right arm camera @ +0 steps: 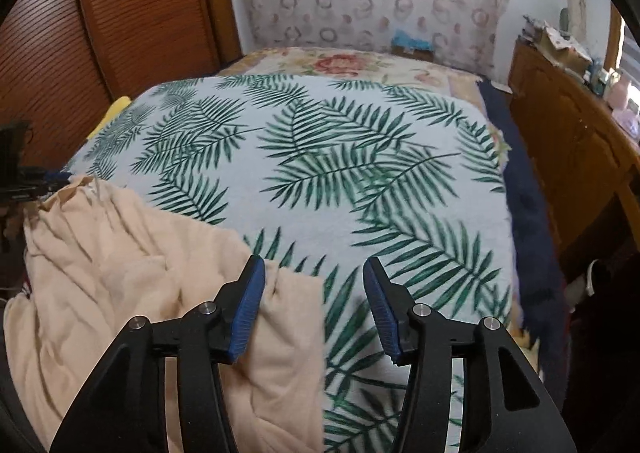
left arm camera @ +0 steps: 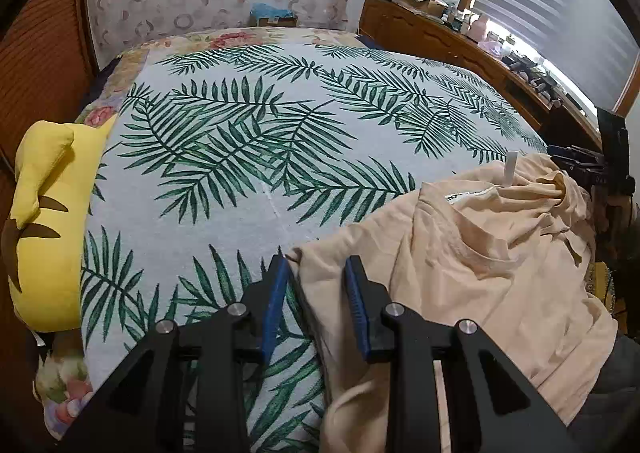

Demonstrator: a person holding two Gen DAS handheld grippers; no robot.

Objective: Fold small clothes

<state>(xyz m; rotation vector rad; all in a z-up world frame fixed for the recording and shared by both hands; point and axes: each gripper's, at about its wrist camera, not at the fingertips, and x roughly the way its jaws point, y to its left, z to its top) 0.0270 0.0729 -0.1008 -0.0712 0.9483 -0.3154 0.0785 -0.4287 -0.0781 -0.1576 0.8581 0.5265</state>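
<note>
While the beige shirt [left arm camera: 480, 265] lies rumpled at the bed's [left arm camera: 248, 125] near edge, both grippers gape, holding nothing. Left gripper [left arm camera: 316, 273] straddles a hem corner; right gripper [right arm camera: 314, 277] should pinch the opposite corner, then spread flat.

A white neck label [left arm camera: 470, 195] sewn inside the collar of the beige shirt [left arm camera: 480, 273] carries dark printed letters, cut off at the fold; only something like "no" shows, too partial to read as a word. Nothing else bears legible text.
</note>
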